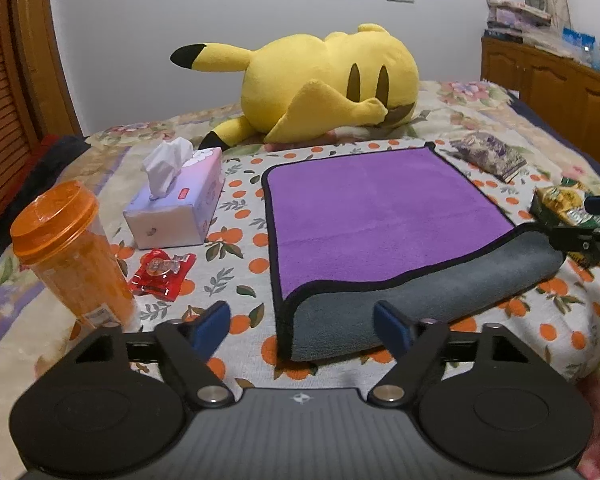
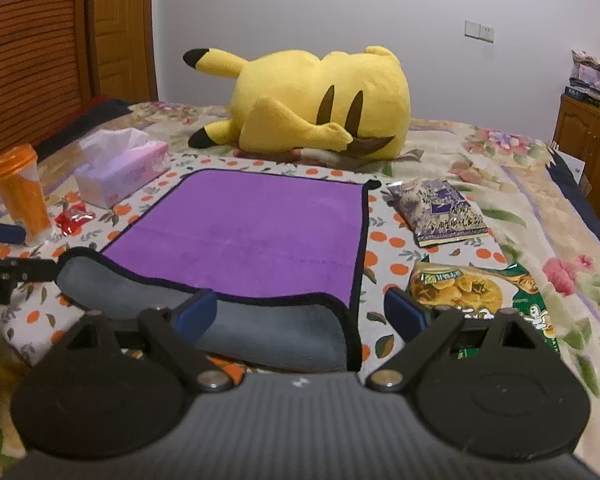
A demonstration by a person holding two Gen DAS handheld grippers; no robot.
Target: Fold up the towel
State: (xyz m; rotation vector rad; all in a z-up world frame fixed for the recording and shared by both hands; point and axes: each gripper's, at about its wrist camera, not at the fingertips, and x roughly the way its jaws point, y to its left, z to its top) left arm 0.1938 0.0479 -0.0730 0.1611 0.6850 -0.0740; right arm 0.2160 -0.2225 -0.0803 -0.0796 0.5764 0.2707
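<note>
A purple towel (image 1: pixel 380 208) with black trim lies flat on the orange-print cloth on the bed; its near edge is turned over, showing the grey underside (image 1: pixel 400 300). It also shows in the right wrist view (image 2: pixel 252 228), with the grey flap (image 2: pixel 260 328). My left gripper (image 1: pixel 302 326) is open and empty, hovering at the towel's near left corner. My right gripper (image 2: pixel 298 316) is open and empty, over the near right corner. Each gripper shows at the edge of the other's view: the right one (image 1: pixel 596 236), the left one (image 2: pixel 4 264).
A yellow plush toy (image 1: pixel 320 80) lies behind the towel. A tissue box (image 1: pixel 176 204), an orange bottle (image 1: pixel 72 256) and a red packet (image 1: pixel 162 272) sit left. A purple snack bag (image 2: pixel 440 212) and a green chip bag (image 2: pixel 480 292) lie right. A wooden cabinet (image 1: pixel 560 80) stands far right.
</note>
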